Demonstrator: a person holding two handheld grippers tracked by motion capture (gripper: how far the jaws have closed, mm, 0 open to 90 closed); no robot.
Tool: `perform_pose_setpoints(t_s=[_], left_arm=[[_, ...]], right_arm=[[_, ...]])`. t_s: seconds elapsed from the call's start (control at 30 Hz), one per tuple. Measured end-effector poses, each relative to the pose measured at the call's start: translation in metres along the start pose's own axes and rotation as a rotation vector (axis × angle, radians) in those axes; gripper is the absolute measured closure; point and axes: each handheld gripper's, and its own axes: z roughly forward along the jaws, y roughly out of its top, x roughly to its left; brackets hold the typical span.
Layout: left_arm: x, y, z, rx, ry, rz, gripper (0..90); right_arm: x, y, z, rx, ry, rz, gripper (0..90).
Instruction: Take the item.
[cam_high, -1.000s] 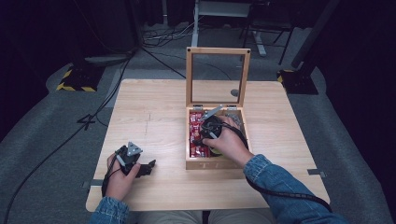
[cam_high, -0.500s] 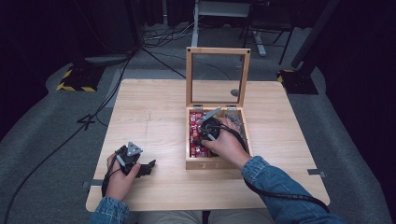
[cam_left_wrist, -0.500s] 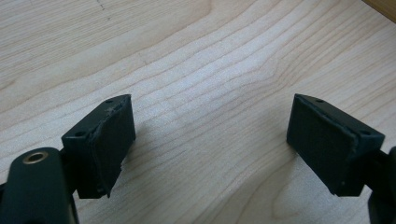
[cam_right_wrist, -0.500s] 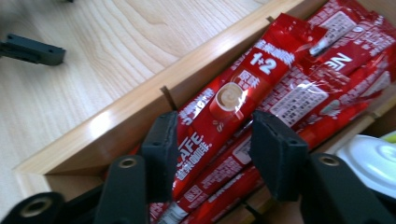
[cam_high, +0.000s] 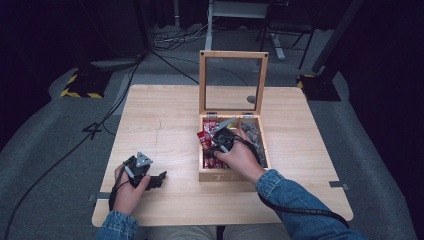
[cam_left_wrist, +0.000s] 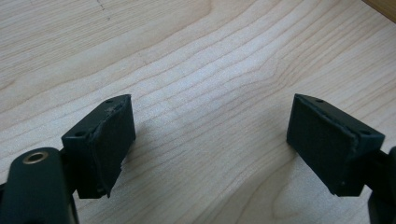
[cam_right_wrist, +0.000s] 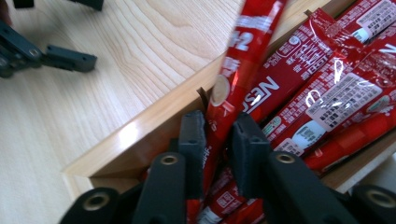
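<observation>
A wooden box (cam_high: 235, 176) stands open on the table, its glass lid (cam_high: 233, 56) upright. Its left compartment holds several red stick packets (cam_high: 206, 141). My right gripper (cam_high: 216, 146) reaches into that compartment. Its jaws have just been closing and now pinch one red stick packet (cam_right_wrist: 247, 42), which rises slanted from between the pads (cam_right_wrist: 217, 128). My left gripper (cam_high: 159, 180) rests on the table left of the box. In its own view the left gripper (cam_left_wrist: 210, 135) stands wide open over bare wood, with nothing between its fingers.
Dark packets (cam_high: 252, 135) fill the box's right compartment. The table (cam_high: 160, 120) is light wood, with bare surface left of and behind the box. Cables and stands lie on the grey floor beyond the far edge.
</observation>
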Motion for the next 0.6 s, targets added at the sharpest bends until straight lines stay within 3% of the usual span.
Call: perform_pose_setpoints(t_s=[0.07,0.13,0.27,0.6], left_arm=[[0.0,0.0,0.0,-0.001,0.0,-0.001,15.7],[0.0,0.0,0.0,0.0,0.0,0.0,15.7],[0.0,0.0,0.0,0.0,0.0,0.0,15.7],[0.0,0.0,0.0,0.0,0.0,0.0,15.7]], right_arm=[[0.0,0.001,-0.004,-0.017,0.029,0.036,81.1],[0.001,0.001,-0.005,-0.021,0.034,0.04,81.7],[0.006,0.005,-0.012,-0.038,0.03,0.019,82.2],[0.003,0.013,-0.038,-0.112,0.028,0.027,82.1]])
